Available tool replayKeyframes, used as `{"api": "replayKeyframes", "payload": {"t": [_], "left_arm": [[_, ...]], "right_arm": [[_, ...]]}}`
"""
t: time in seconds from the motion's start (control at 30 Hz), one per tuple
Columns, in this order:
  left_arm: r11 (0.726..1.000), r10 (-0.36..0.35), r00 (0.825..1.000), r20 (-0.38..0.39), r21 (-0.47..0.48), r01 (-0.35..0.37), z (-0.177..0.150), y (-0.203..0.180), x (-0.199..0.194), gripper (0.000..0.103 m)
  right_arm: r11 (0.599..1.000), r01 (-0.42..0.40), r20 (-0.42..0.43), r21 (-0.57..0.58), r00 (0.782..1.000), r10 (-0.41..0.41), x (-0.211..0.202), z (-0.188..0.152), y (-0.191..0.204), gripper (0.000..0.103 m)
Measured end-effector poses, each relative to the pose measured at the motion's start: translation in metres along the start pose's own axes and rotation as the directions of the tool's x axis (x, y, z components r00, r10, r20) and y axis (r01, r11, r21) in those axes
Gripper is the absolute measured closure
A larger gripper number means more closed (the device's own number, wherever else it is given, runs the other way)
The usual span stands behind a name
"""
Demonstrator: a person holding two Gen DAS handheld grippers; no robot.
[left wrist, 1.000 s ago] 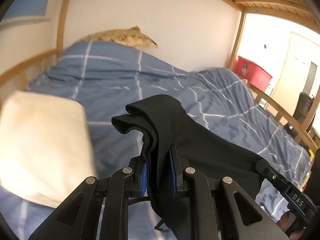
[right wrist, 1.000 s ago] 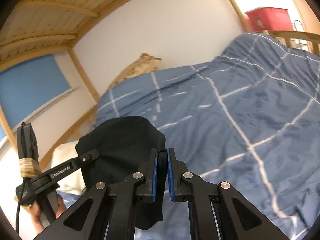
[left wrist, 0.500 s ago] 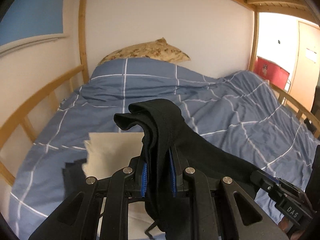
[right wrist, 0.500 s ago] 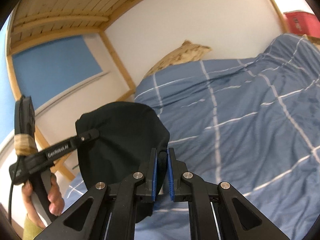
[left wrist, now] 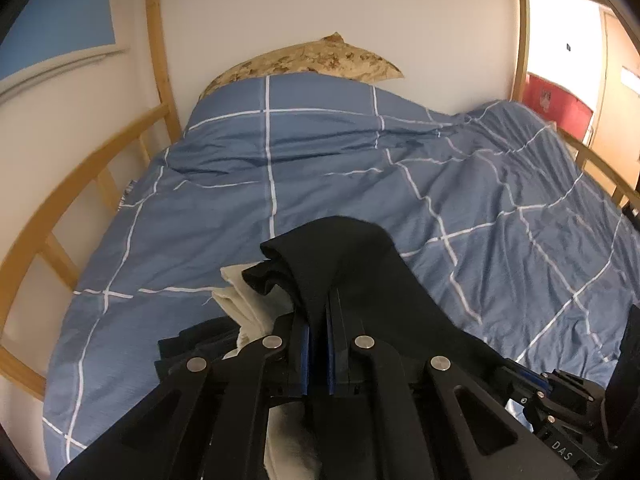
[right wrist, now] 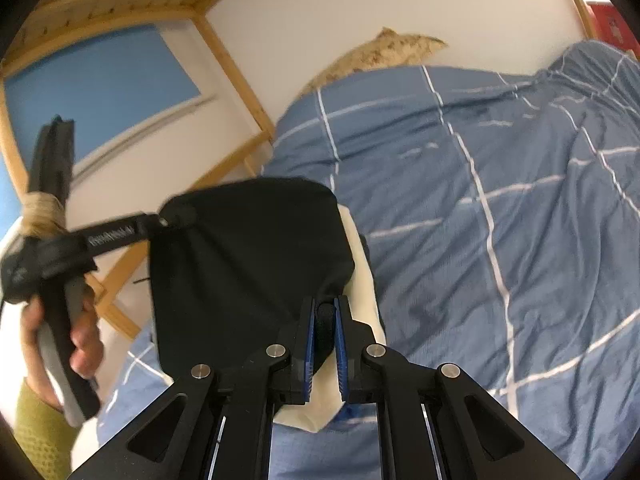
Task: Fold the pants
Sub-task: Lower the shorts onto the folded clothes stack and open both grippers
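Folded black pants (left wrist: 360, 272) hang in the air between my two grippers. My left gripper (left wrist: 318, 312) grips one corner, its jaws closing tighter on the cloth. The right gripper (right wrist: 324, 308) is shut on the other corner of the pants (right wrist: 248, 248). In the right wrist view the left gripper (right wrist: 164, 220) pinches the pants' far left corner, held by a person's hand (right wrist: 80, 340). Just under the pants lies a cream folded garment (left wrist: 244, 300) on top of a dark folded one (left wrist: 188, 344).
A blue checked duvet (left wrist: 320, 168) covers the bed, with a patterned pillow (left wrist: 316, 60) at the far end. A wooden rail (left wrist: 60, 208) runs along the left side, a wooden post (right wrist: 236, 76) stands by the wall, and a red box (left wrist: 556, 100) sits far right.
Both grippers carried the black pants sideways across the bed, still gripping them. The cream folded garment, earlier off to the left, now lies directly beneath the pants.
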State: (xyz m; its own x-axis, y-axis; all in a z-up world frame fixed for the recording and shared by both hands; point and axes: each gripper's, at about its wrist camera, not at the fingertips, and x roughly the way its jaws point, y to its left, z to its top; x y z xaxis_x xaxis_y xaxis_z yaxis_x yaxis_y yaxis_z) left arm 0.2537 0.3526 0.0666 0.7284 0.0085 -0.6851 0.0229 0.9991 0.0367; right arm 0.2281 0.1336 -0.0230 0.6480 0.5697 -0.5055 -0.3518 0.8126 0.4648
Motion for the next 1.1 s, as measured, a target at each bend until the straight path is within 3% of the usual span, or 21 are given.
{"api": "replayKeyframes", "payload": {"t": [0.1,0.17,0.2,0.27,0.4,0.57,0.67,0.8,0.9,1.0,1.1], "left_arm": [[0.998,0.055,0.998,0.004,-0.013,-0.055,-0.001,-0.001,0.002,0.070],[0.994,0.109,0.994,0.027,-0.013,-0.108,-0.001,0.001,-0.001,0.044],[0.991,0.131,0.991,0.037,-0.013,-0.131,-0.002,0.002,-0.004,0.039],[0.987,0.161,0.986,0.042,-0.007,-0.161,-0.003,0.004,-0.006,0.032],[0.980,0.199,0.980,0.021,-0.028,-0.198,-0.005,0.010,-0.007,0.029],[0.960,0.270,0.963,-0.004,-0.079,-0.270,-0.005,0.025,-0.004,0.021],[0.925,0.360,0.932,-0.041,-0.110,-0.363,-0.012,0.042,0.009,0.021],[0.925,0.335,0.940,-0.062,-0.171,-0.341,-0.028,0.062,0.016,0.021],[0.918,0.360,0.933,-0.006,-0.176,-0.355,-0.032,0.062,0.001,0.022],[0.924,0.351,0.934,0.067,-0.188,-0.334,-0.029,0.057,-0.023,0.022],[0.924,0.362,0.922,0.136,-0.185,-0.336,-0.026,0.045,-0.053,0.021]], "right_arm": [[0.999,0.037,-0.019,0.020,0.999,-0.036,0.002,-0.007,-0.004,0.090],[0.993,0.117,-0.034,0.019,0.993,-0.116,0.004,-0.010,-0.004,0.071],[0.987,0.159,-0.039,0.019,0.987,-0.158,0.003,-0.012,-0.005,0.062],[0.977,0.211,-0.070,0.020,0.975,-0.209,0.003,-0.016,-0.010,0.060],[0.976,0.216,-0.147,0.006,0.966,-0.213,0.009,-0.023,-0.009,0.060],[0.979,0.204,-0.177,-0.024,0.963,-0.205,0.015,-0.025,0.000,0.060],[0.980,0.198,-0.206,-0.034,0.958,-0.201,0.028,-0.025,0.005,0.060],[0.970,0.218,-0.221,-0.109,0.946,-0.238,0.042,-0.029,0.017,0.060],[0.959,0.232,-0.199,-0.161,0.944,-0.262,0.041,-0.031,0.024,0.060],[0.962,0.234,-0.146,-0.138,0.956,-0.253,0.030,-0.027,0.024,0.059],[0.967,0.223,-0.063,-0.125,0.971,-0.232,0.011,-0.021,0.026,0.040]]}}
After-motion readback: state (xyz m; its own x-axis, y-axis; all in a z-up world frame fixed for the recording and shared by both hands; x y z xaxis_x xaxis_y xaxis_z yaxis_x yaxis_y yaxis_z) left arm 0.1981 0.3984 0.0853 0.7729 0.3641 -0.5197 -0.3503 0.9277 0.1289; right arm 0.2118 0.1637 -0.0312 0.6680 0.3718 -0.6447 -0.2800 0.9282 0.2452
